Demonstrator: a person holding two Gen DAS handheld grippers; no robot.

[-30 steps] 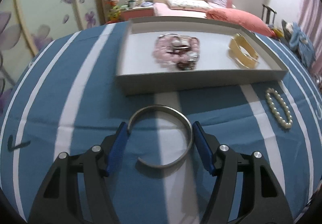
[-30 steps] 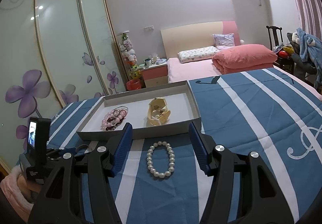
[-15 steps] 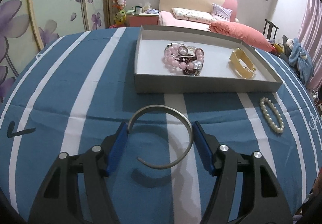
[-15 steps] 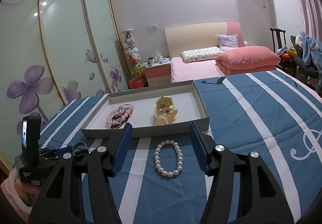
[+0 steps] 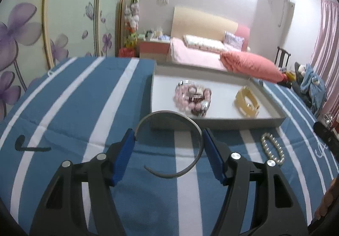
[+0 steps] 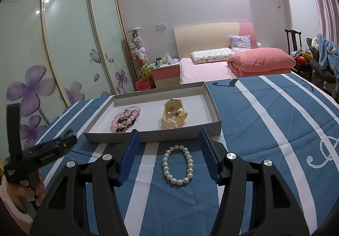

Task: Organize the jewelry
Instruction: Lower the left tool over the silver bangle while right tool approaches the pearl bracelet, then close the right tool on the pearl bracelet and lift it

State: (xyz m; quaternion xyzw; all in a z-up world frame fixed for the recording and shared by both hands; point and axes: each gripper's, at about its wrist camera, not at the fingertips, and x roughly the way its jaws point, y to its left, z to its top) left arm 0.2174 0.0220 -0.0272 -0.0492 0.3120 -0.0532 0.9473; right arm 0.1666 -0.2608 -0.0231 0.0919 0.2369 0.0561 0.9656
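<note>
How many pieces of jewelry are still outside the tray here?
2. A silver bangle is clamped in the left gripper, lifted above the cloth in front of the tray. A pearl bracelet lies on the cloth between the right gripper's open jaws.
</note>
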